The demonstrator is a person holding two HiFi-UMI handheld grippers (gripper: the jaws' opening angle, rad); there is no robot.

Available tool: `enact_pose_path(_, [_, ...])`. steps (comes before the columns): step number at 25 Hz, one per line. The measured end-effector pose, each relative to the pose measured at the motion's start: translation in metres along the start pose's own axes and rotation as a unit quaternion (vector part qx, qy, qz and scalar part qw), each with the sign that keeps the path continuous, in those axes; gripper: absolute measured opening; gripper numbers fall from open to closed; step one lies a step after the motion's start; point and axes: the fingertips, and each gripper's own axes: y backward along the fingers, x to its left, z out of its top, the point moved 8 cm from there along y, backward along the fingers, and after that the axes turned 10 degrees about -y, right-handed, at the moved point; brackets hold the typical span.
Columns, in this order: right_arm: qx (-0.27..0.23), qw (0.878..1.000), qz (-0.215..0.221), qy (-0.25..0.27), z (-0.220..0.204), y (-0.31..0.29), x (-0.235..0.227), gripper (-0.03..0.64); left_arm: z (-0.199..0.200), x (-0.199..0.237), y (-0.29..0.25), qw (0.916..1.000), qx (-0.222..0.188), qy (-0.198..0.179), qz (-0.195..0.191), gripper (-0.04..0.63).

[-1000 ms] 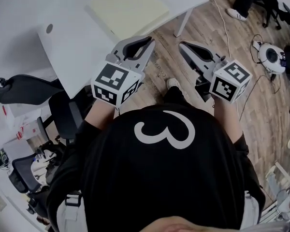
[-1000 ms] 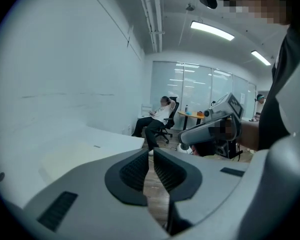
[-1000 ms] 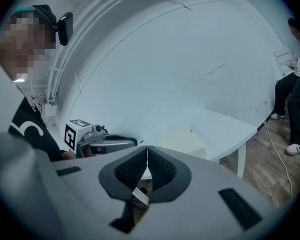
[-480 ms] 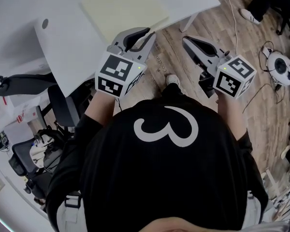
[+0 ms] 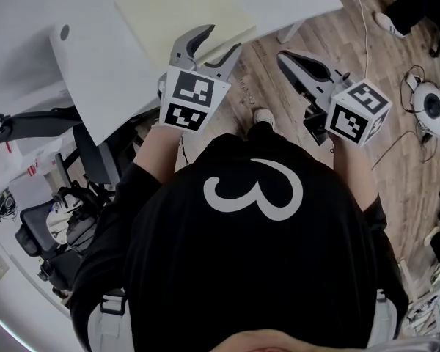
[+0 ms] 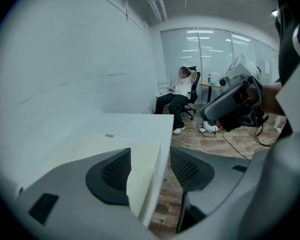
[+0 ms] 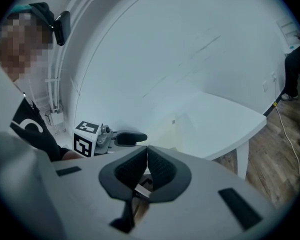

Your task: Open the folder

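The left tool (image 5: 221, 39) had its jaws opening, with the near corner of the pale yellow folder (image 5: 176, 9) standing between them and the right pad plainly clear of it. The folder lay flat on the white table (image 5: 103, 79), close to the table's near edge. The right tool (image 5: 284, 57) was closed, its jaw tips together on nothing. It was held off the table's near edge above the wooden floor (image 5: 271, 79), apart from the folder. A seated person (image 6: 182, 91) showed beyond the table's far corner.
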Motion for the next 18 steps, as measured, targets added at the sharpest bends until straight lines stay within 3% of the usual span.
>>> enact_pose_path(11, [0.013,1.000,-0.004,-0.016,-0.012,-0.004,-0.023,0.025,-0.017,0.001,-0.039,0.9953,0.060,-0.071,0.025,0.293])
enact_pose_path(18, [0.017,1.000,-0.004,-0.020,-0.015,-0.007,-0.029,0.026,-0.018,0.000,-0.047,0.9929,0.065,-0.094,0.033,0.291])
